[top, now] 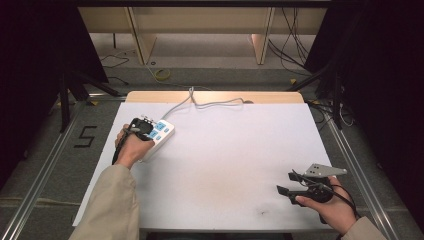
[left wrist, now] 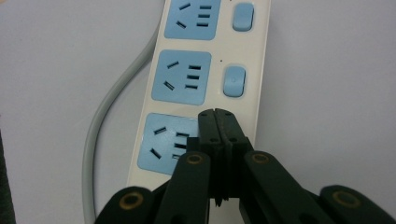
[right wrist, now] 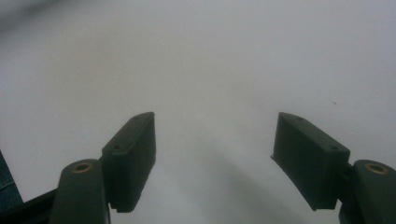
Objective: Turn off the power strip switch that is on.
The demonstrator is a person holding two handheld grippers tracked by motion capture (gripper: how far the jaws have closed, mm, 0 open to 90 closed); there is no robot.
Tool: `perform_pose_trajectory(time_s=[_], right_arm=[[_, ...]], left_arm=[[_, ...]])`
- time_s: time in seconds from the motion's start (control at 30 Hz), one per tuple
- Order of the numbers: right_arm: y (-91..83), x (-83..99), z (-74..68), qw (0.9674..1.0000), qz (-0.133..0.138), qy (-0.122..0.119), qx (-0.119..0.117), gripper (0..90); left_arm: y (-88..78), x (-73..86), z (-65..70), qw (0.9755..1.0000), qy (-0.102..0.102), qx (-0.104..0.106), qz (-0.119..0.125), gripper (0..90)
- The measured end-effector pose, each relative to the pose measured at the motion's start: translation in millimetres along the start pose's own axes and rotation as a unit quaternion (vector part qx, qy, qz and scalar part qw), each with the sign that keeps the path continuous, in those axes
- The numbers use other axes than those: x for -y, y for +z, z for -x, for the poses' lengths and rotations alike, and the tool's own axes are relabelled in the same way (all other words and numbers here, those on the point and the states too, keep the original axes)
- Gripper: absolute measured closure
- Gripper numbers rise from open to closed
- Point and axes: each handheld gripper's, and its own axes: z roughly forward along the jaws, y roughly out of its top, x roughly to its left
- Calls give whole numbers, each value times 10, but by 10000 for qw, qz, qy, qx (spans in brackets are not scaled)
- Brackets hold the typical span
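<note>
**Left gripper pressed shut over the power strip, right gripper spread wide**

Left gripper [left wrist: 218, 116] has its two black jaws clenched together, nothing between them, with the tips sitting over the nearest blue socket of a white power strip [left wrist: 261, 93]. In the left gripper view the strip runs away from the camera and shows three blue socket panels [left wrist: 182, 77] in a row; beside the two farther panels sits one blue rocker switch [left wrist: 234, 81] each, two switches counted. Whether the jaw tips touch the strip's face or hover just above it cannot be told. One grey cable [left wrist: 100, 135] curves along the strip's side.

From the high view, the left gripper [top: 140, 128] lies over the near end of the power strip [top: 167, 131], which rests at the left part of the white table [top: 225, 160], tilted toward the far edge. Its grey cable [top: 210, 104] snakes off the back of the table. The left hand [top: 131, 149] wraps the gripper's handle.

Right gripper [top: 285, 183] is released, its two jaws standing well apart and holding nothing, low at the right near corner of the table, well apart from the strip. The right hand [top: 332, 204] holds it, and one grey three-cornered plate [top: 325, 170] sits on top. In the right gripper view the open right gripper [right wrist: 212, 158] faces bare white tabletop [right wrist: 210, 70].
</note>
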Motion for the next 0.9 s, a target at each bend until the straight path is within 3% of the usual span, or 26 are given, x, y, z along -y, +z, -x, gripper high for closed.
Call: perform_pose_trajectory(time_s=[0.23, 0.43, 0.7, 0.9], right_arm=[[-4, -2, -5, 10000, 8, -9, -1, 304], [-3, -2, -1, 10000, 7, -5, -7, 304], [-3, -4, -4, 10000, -5, -3, -10, 304], [-3, -3, -4, 10000, -16, 10, -6, 304]], left_arm=[[-13, 5, 8, 9999, 116, -54, 64, 899], [-129, 3, -7, 9990, 11, 64, 450, 893], [-304, 41, 54, 9947, -171, 391, 940, 715], [-387, 118, 171, 9904, -15, 754, 1160, 494]])
